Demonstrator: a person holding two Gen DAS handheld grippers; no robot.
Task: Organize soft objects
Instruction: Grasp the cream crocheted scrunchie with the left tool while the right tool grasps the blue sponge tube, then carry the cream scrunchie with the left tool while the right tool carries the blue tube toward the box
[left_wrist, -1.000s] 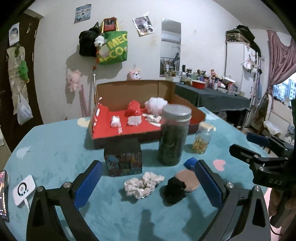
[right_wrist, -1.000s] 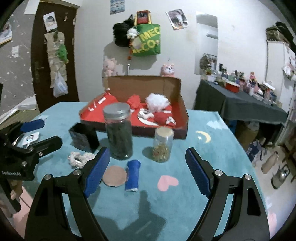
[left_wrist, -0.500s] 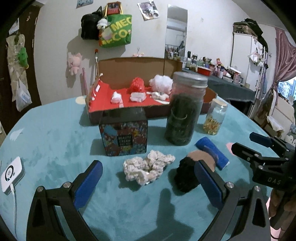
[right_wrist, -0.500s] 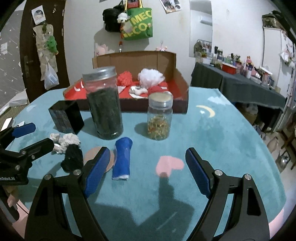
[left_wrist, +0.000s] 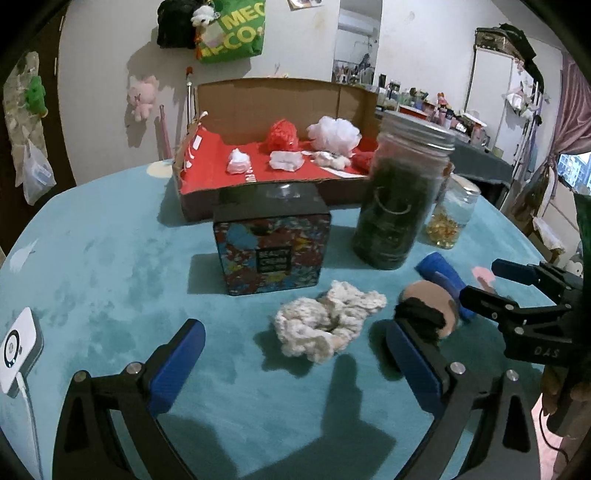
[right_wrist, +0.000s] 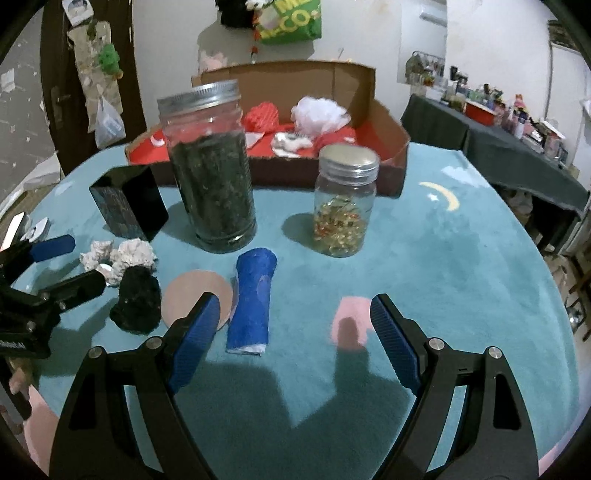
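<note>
A cream scrunchie (left_wrist: 328, 325) lies on the teal tablecloth just ahead of my left gripper (left_wrist: 293, 343), which is open and holds nothing. To its right sit a black scrunchie (left_wrist: 421, 314), a tan round pad (left_wrist: 432, 295) and a blue fabric roll (left_wrist: 441, 271). In the right wrist view the blue roll (right_wrist: 253, 295) lies just inside the left finger of my open, unloaded right gripper (right_wrist: 293, 306), beside the tan pad (right_wrist: 195, 291) and black scrunchie (right_wrist: 136, 302). A cardboard box (left_wrist: 258, 92) with a red lining holds red and white soft items.
A tall jar of dark contents (left_wrist: 399, 206), a small jar of yellow beads (left_wrist: 450, 218) and a patterned cube box (left_wrist: 273, 254) stand between the scrunchies and the cardboard box. A white device (left_wrist: 16, 343) lies at the table's left edge. A dark side table (right_wrist: 517, 155) stands at right.
Both grippers have sunk toward the table and moved forward, so the scrunchies, pad and blue roll now lie closer. Both pairs of jaws stay equally wide.
</note>
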